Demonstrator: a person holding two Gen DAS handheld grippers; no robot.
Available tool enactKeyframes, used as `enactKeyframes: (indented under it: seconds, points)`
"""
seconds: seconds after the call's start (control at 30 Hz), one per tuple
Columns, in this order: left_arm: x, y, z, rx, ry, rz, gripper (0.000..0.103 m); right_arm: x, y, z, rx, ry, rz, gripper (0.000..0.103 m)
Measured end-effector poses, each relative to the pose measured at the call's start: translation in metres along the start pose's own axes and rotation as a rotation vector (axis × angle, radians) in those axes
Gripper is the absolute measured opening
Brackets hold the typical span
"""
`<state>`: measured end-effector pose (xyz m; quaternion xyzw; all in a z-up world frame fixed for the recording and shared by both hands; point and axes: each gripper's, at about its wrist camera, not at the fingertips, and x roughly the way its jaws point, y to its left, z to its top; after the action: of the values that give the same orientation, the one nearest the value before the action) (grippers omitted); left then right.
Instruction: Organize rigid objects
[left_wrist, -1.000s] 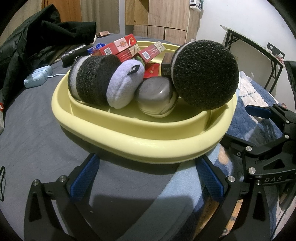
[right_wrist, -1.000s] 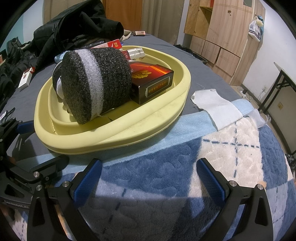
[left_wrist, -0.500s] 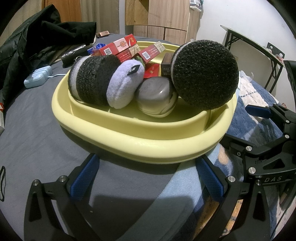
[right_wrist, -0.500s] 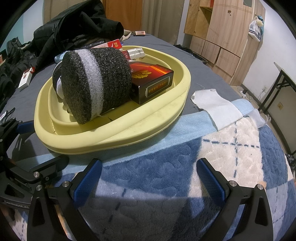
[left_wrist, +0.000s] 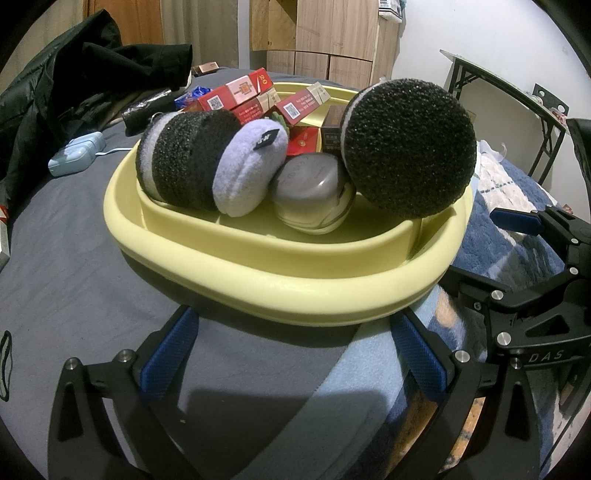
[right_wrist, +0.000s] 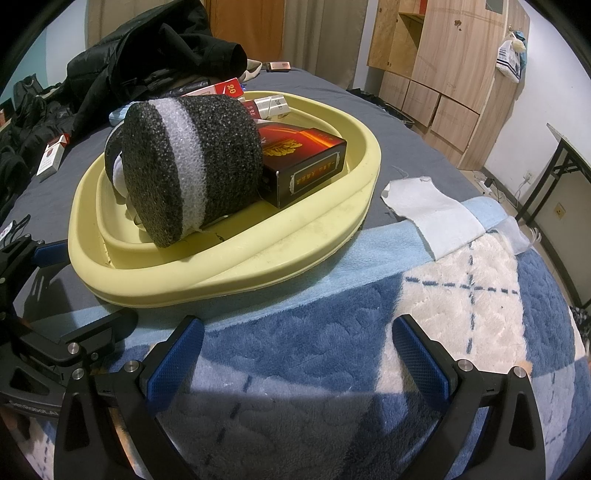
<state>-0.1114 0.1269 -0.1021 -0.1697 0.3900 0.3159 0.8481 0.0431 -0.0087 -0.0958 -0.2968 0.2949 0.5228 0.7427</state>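
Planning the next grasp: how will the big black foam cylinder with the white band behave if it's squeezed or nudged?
The foam cylinder looks porous, so probably light and squashy under the fingers. It lies on its curved side, propped against the dark carton in the yellow tray, so a nudge may roll it.

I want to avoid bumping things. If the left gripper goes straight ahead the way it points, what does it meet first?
Most likely the near outer rim of the yellow tray, which lies straight ahead of the open left gripper, with only bare bedding between them. Depth is hard to judge in the fisheye view.
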Motion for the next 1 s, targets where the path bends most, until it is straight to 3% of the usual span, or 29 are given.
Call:
enactKeyframes:
  seconds: [1.0]
  points:
    - [-0.0018, -0.0009, 0.0007, 0.003, -0.001, 0.004, 0.103, 0.0000, 0.0002, 0.0000, 0.000, 0.000, 0.000, 0.103]
